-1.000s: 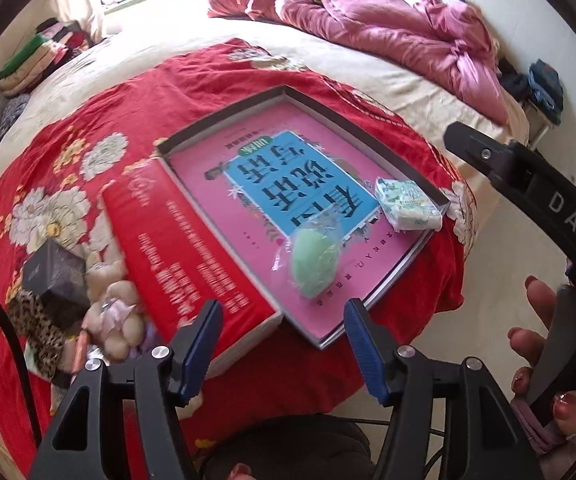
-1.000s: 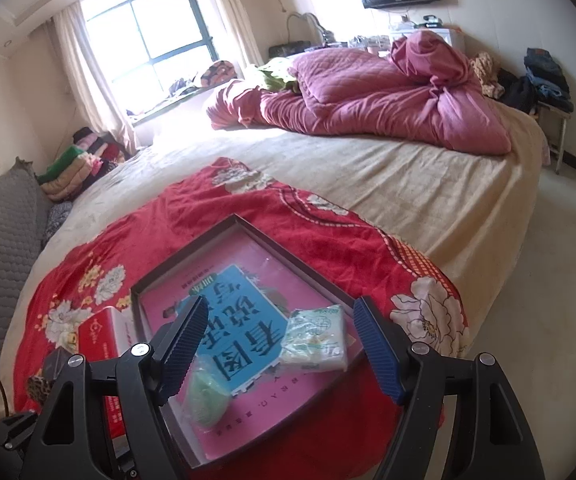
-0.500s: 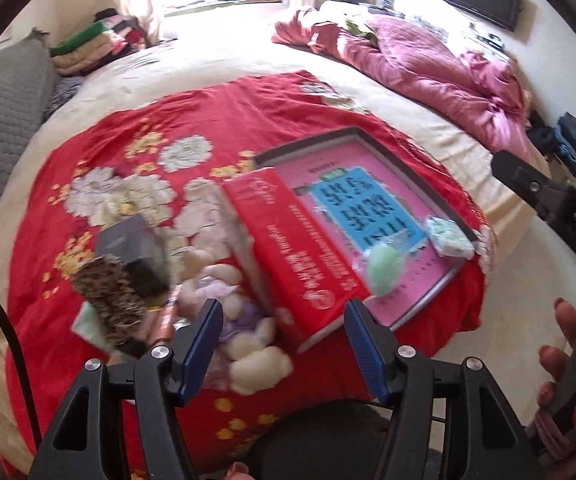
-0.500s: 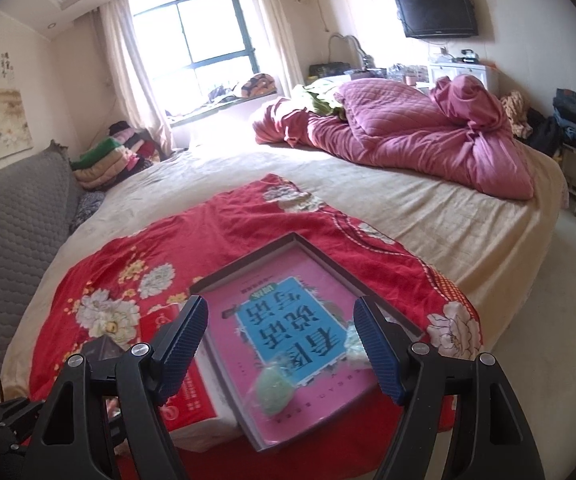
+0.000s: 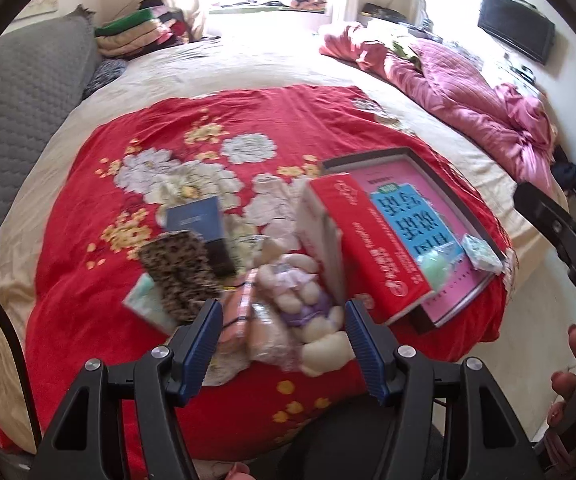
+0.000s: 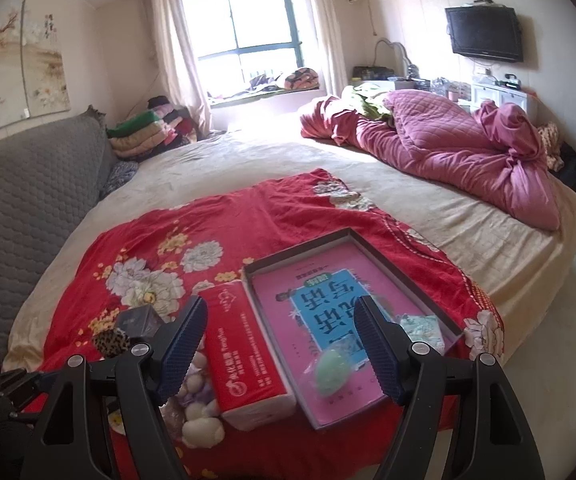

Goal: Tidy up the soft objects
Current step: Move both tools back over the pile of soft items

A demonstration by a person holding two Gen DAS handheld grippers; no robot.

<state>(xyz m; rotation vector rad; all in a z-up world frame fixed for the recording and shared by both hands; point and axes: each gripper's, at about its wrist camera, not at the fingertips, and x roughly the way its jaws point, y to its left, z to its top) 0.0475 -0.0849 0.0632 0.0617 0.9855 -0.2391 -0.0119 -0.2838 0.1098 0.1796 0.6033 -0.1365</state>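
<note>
The left gripper [image 5: 284,336] has its jaws apart and holds nothing. Right in front of it lies a soft toy [image 5: 299,300], squashy and light, so grab its fat middle. The right gripper [image 6: 280,344] is apart and empty too, the tray [image 6: 387,248] past it.

A red bedspread [image 6: 288,216] printed with white and yellow flowers covers the cream bed [image 6: 467,232]. On it lie a red tissue pack [image 6: 244,354], a grey-rimmed tray [image 6: 399,256] with a pink and blue board, a pale green pouch [image 6: 331,372], a leopard-print piece [image 5: 176,268], a cream and lilac plush toy [image 5: 303,300] and a dark blue box [image 5: 198,218].
</note>
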